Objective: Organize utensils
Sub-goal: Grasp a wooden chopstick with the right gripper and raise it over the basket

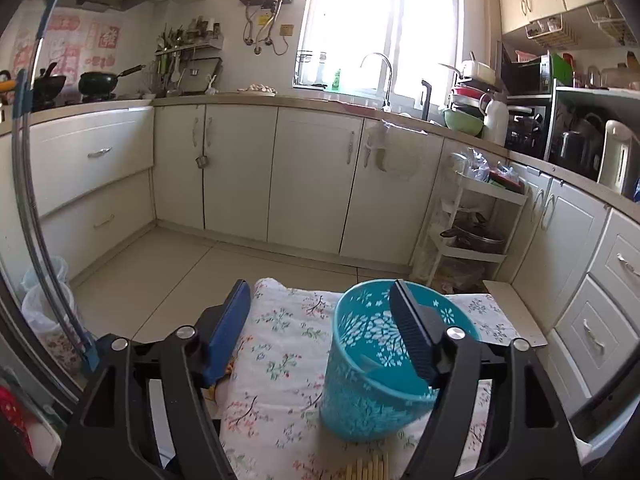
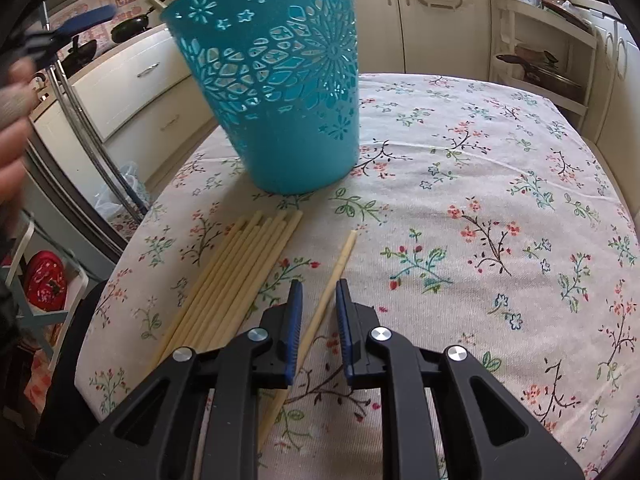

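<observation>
A teal cut-out basket (image 1: 372,392) (image 2: 276,92) stands upright on the floral tablecloth (image 2: 480,200). My left gripper (image 1: 319,285) hangs over its rim, open wide with nothing between the fingers; its right finger (image 1: 412,332) reaches over the basket's mouth. The same gripper's blue pad (image 2: 86,18) shows at the right wrist view's top left. A pale stick end (image 2: 154,0) pokes above the basket's far rim. Several pale chopsticks (image 2: 240,276) (image 1: 368,468) lie bundled in front of the basket. One single chopstick (image 2: 340,264) lies between the narrow jaws of my right gripper (image 2: 319,286), pads not pressing it.
A blurred hand (image 2: 12,140) is at the left edge. The table's left edge (image 2: 120,264) drops to the floor. A white shelf cart (image 1: 472,216) and cream cabinets (image 1: 312,176) stand beyond the table. Bagged bins (image 1: 44,300) sit on the floor at left.
</observation>
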The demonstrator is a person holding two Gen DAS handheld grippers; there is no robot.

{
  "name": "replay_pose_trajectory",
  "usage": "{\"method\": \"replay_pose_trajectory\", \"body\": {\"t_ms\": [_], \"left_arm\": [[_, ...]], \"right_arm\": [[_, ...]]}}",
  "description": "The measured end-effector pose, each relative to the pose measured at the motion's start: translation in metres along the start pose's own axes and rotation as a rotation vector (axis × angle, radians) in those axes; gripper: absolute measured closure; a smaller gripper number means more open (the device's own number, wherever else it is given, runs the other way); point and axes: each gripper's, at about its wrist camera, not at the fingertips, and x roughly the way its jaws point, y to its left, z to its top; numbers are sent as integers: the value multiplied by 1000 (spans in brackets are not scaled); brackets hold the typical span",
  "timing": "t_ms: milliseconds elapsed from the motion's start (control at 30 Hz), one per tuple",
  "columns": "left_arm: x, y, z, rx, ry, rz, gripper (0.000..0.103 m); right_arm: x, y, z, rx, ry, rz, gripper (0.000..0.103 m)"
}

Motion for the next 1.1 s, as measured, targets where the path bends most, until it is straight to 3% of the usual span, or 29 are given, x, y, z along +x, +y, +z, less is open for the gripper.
{"method": "replay_pose_trajectory", "body": {"t_ms": [400,467,533,600,733,800,900,1100], "left_arm": [[-23,22,6,-65,44,-40,28],[-28,24,7,-72,39,-42,27],[-34,27,10,-82,27,-39,27],[-38,29,12,-106,18,-34,26],[-53,31,21,-171,-33,-20,26],[-66,31,25,-190,-82,-3,26],[-80,31,29,-212,-131,6,26],[-86,28,33,-202,-157,0,25]], "right_arm": [[1,5,8,-46,41,-83,98],[-23,2,12,5,-50,-66,98],[-63,-2,20,66,-212,26,98],[-110,-2,38,123,-445,85,98],[-164,-4,75,256,-812,124,98],[-171,-5,90,312,-925,133,98],[-160,-7,110,376,-1026,135,98],[-112,-18,134,455,-1005,150,98]]}}
